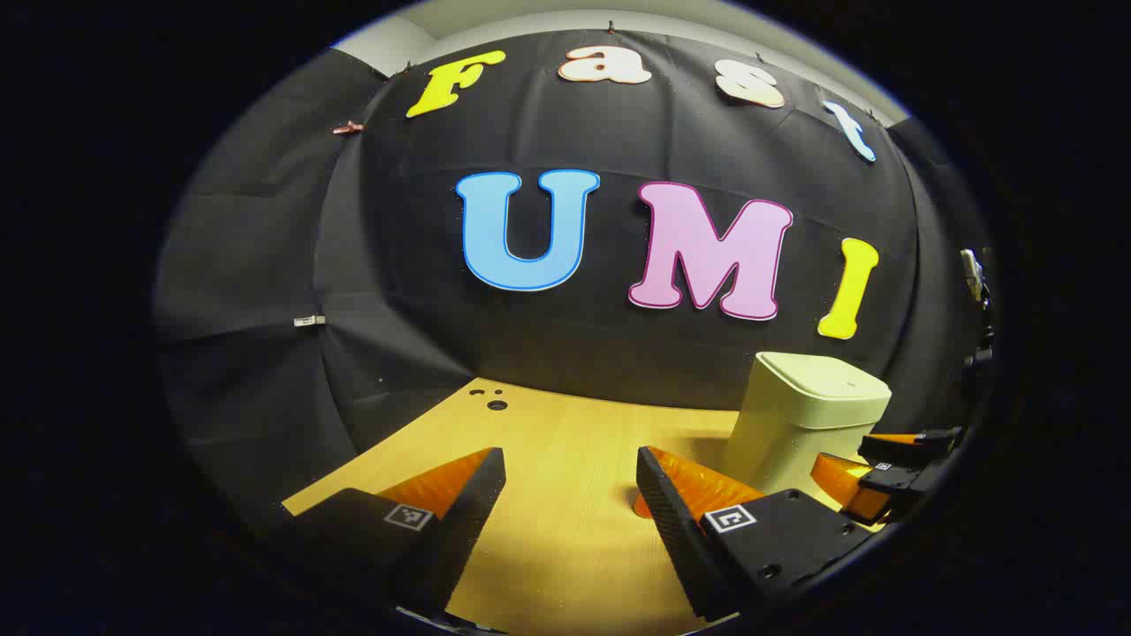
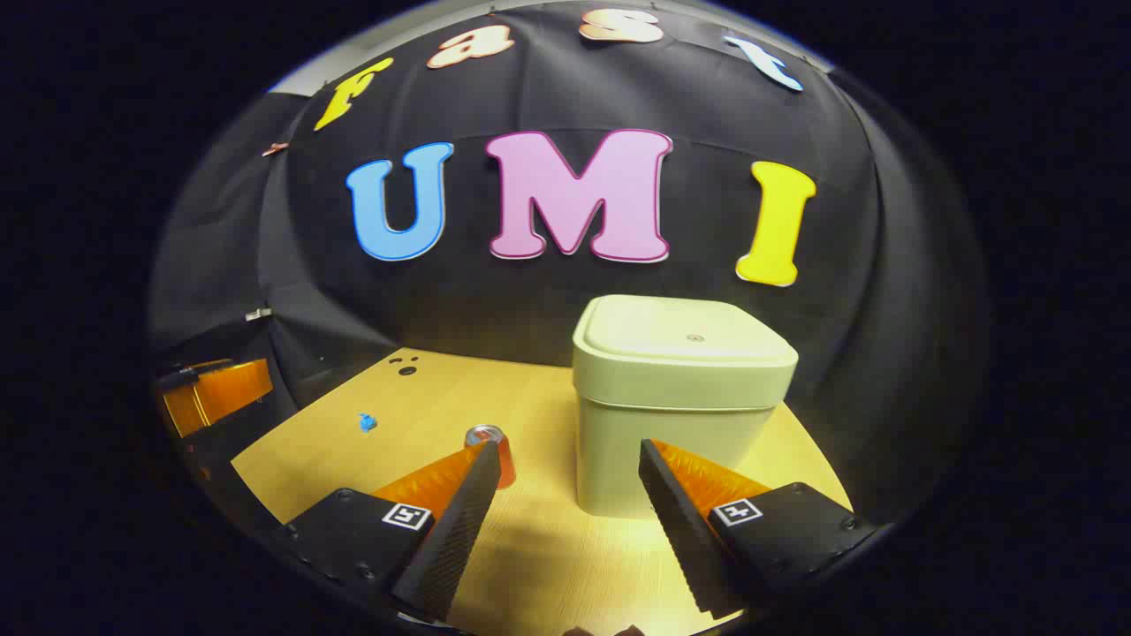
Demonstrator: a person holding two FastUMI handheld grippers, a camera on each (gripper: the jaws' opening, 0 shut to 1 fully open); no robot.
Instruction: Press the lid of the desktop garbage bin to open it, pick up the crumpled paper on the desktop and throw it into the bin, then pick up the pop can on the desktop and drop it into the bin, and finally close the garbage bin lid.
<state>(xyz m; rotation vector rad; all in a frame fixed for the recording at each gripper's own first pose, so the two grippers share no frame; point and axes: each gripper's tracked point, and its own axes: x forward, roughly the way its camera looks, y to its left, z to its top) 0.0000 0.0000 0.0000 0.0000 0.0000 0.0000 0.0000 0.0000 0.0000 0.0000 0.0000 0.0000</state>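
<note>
My left hand-held gripper [image 1: 570,473] hangs wide apart over the bare wooden desk [image 1: 565,424], gripping nothing. My right hand-held gripper [image 2: 565,464] is likewise spread wide and empty, aimed at the pale garbage bin [image 2: 680,415], which stands near the desk's far edge with its lid [image 2: 685,336] down. The pop can [image 2: 490,446] stands upright just left of the bin, partly behind my right gripper's left finger. A small blue scrap [image 2: 367,422] lies toward the desk's left edge.
</note>
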